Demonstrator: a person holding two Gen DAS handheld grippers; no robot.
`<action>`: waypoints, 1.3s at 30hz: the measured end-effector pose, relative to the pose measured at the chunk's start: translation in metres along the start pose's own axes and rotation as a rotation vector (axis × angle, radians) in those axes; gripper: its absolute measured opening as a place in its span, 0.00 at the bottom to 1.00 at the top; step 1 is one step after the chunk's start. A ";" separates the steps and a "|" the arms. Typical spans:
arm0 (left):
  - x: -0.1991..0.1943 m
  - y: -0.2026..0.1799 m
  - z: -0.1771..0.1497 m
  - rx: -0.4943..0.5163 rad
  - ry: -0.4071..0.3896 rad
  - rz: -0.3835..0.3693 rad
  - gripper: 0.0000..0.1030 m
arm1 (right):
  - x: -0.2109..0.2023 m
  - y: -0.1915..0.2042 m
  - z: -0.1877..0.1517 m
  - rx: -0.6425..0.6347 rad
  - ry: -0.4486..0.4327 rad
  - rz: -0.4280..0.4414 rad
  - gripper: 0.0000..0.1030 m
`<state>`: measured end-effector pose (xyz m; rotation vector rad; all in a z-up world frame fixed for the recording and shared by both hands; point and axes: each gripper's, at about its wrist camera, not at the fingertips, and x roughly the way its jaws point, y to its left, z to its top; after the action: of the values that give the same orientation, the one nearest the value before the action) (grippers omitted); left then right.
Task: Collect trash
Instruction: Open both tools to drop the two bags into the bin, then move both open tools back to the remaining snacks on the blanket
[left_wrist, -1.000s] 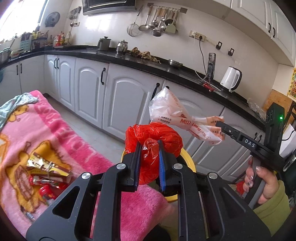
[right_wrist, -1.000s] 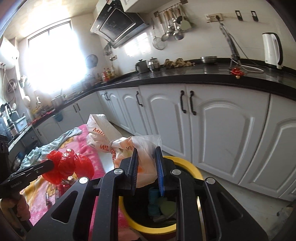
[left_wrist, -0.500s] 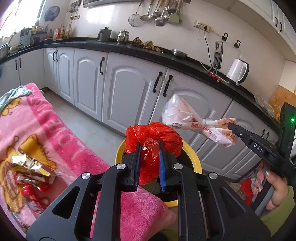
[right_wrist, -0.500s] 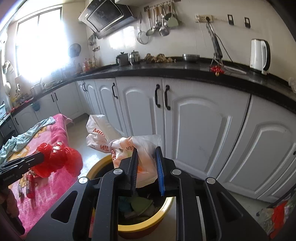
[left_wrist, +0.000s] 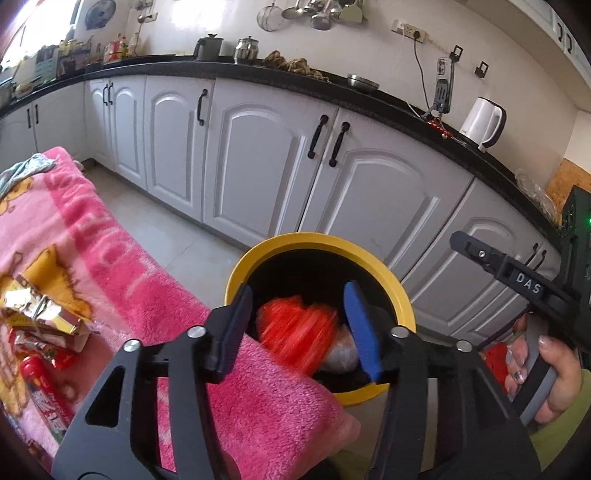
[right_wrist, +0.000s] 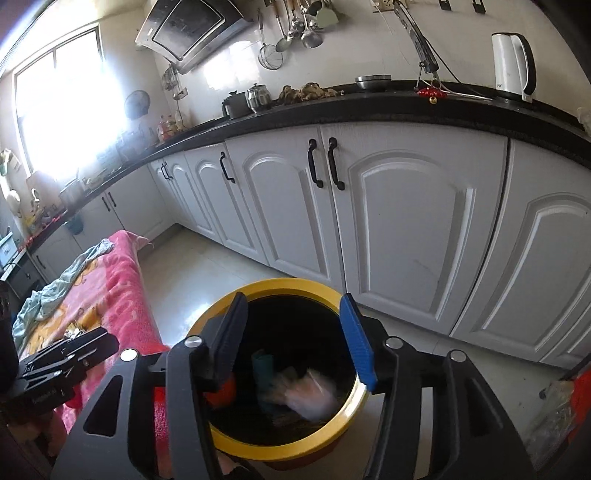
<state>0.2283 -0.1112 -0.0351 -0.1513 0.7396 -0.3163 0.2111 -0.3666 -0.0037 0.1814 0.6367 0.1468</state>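
A yellow-rimmed bin (left_wrist: 317, 240) stands on the floor beside the pink blanket (left_wrist: 92, 236). My left gripper (left_wrist: 299, 332) is open above the bin, and the red plastic bag (left_wrist: 295, 332) is blurred, falling inside it. My right gripper (right_wrist: 295, 339) is open over the same bin (right_wrist: 273, 286), and the white printed bag (right_wrist: 306, 391) is blurred, dropping among trash inside. The right gripper also shows at the right in the left wrist view (left_wrist: 458, 240). The left gripper shows at the left in the right wrist view (right_wrist: 110, 341).
Snack wrappers and a red tube (left_wrist: 40, 350) lie on the blanket at the left. A teal cloth (right_wrist: 59, 284) lies on the blanket's far end. White cabinets (right_wrist: 406, 229) run behind the bin under a black counter with a kettle (right_wrist: 513, 66).
Both grippers opened over the bin. The red bag left my left gripper and the white bag left my right gripper; both drop into the bin.
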 end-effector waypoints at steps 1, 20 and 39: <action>-0.001 0.001 0.000 -0.005 0.001 0.006 0.52 | -0.001 0.001 0.000 0.000 -0.004 0.002 0.53; -0.075 0.059 -0.001 -0.122 -0.102 0.128 0.89 | -0.024 0.046 0.007 -0.075 -0.047 0.090 0.68; -0.152 0.109 -0.016 -0.192 -0.228 0.227 0.89 | -0.050 0.130 0.002 -0.213 -0.072 0.217 0.73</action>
<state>0.1368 0.0415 0.0229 -0.2779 0.5534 -0.0094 0.1621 -0.2496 0.0544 0.0497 0.5244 0.4139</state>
